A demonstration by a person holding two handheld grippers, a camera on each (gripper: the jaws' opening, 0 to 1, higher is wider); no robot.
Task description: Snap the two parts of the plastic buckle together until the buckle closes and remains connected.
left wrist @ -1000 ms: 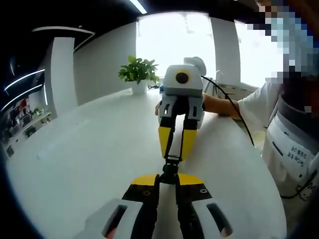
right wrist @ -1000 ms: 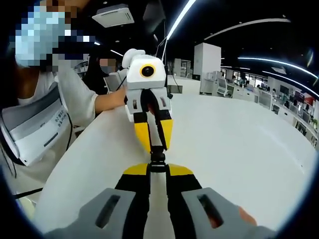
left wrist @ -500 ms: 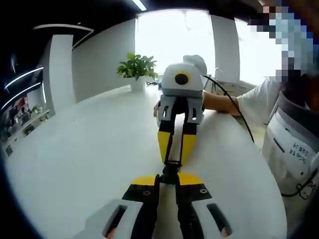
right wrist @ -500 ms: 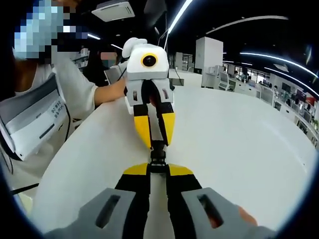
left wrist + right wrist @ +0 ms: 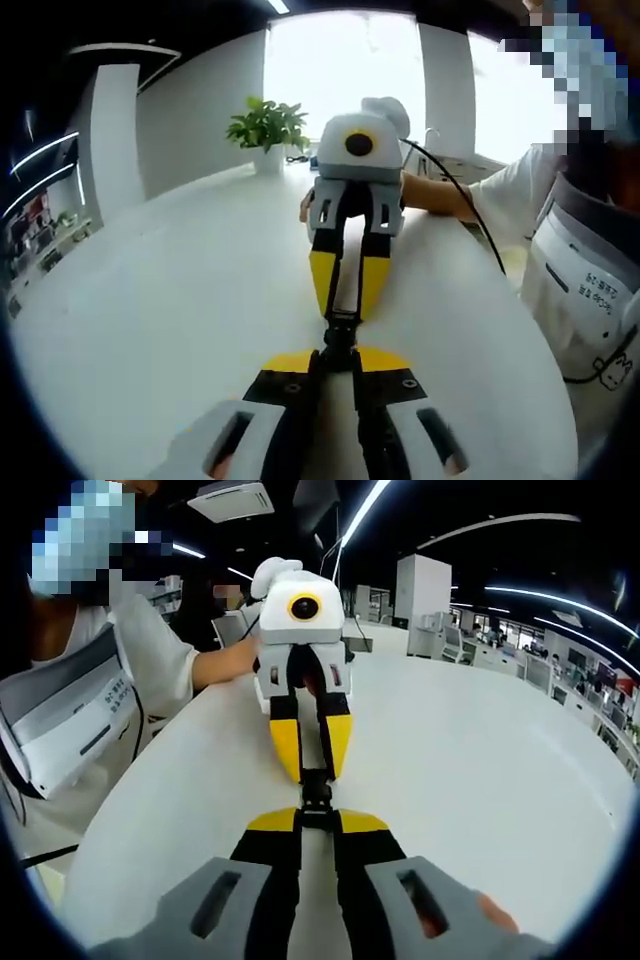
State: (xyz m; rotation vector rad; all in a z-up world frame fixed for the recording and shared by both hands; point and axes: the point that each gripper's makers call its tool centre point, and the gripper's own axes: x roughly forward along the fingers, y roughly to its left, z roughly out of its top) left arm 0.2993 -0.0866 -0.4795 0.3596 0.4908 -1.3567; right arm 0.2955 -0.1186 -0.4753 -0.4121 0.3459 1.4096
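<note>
A small black plastic buckle (image 5: 340,338) hangs above the white table (image 5: 170,300), bridging the short gap between my two grippers, which point tip to tip. My left gripper (image 5: 338,360) is shut on its near end. From the far side, my right gripper (image 5: 343,312) pinches the other end with its yellow fingers (image 5: 324,282). In the right gripper view the buckle (image 5: 316,794) sits between my right gripper (image 5: 318,822) and the left gripper (image 5: 313,776). The two black halves touch; whether they are latched I cannot tell.
A person in a white shirt (image 5: 580,250) stands at the table's edge, one hand (image 5: 430,195) on the right gripper. A potted plant (image 5: 265,125) stands at the far end of the table. Office desks (image 5: 470,645) lie beyond the table.
Both grippers stay shut on the buckle and facing each other. Both views have tilted slightly, and the opposite gripper looks a touch larger. The gap between the tips is about the same.
</note>
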